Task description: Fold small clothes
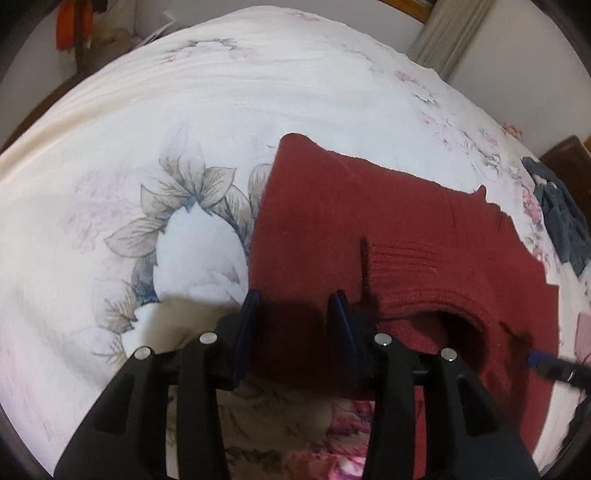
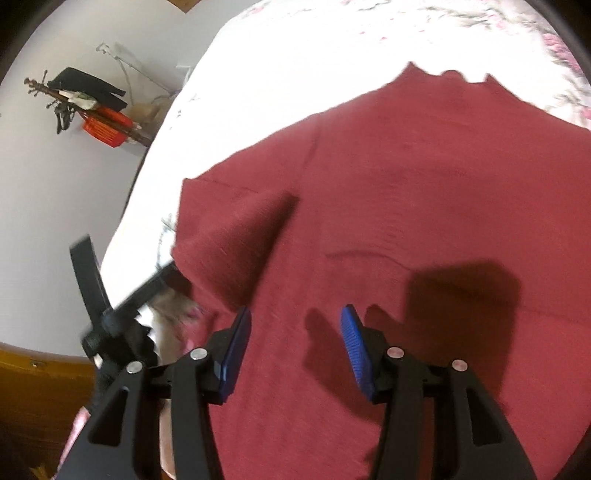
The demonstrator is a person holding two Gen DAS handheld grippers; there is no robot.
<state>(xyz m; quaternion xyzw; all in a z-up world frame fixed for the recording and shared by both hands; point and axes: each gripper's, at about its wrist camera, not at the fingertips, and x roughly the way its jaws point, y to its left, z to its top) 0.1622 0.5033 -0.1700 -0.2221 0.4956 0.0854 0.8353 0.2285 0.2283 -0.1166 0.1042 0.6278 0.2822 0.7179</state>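
A dark red knit sweater lies spread on the white floral bedspread. My left gripper stands open just above the sweater's near left part, beside its neck opening, with nothing between its blue pads. In the right wrist view the same sweater fills the frame, one sleeve folded over its body at the left. My right gripper hovers open over the red cloth, holding nothing. The left gripper's black body shows at the left edge, blurred.
A dark blue-grey garment lies on the bed at the far right. A coat stand with an orange-red item and dark things stands by the wall. A curtain hangs behind the bed. A wooden edge sits lower left.
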